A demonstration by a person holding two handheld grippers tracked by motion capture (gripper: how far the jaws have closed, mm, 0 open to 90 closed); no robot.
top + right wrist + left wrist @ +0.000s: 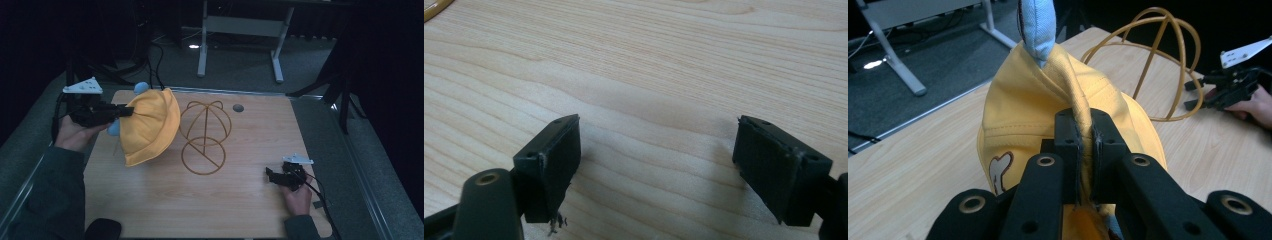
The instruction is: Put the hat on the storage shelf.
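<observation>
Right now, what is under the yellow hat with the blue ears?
The yellow cloth hat hangs from the left gripper, with the wooden table below it. The patch of table right beneath it is covered.

Right gripper [656, 160] wide apart above, perhaps touching, table [664, 65].

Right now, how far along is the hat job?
Done: the left tool has pinched a fold of the yellow hat and holds it up off the table. In hand: the hat hangs beside the wire stand, not on it. Left: probably setting the hat over the stand's dome. The right tool is open and empty, low over the table near the person's right hand.
</observation>
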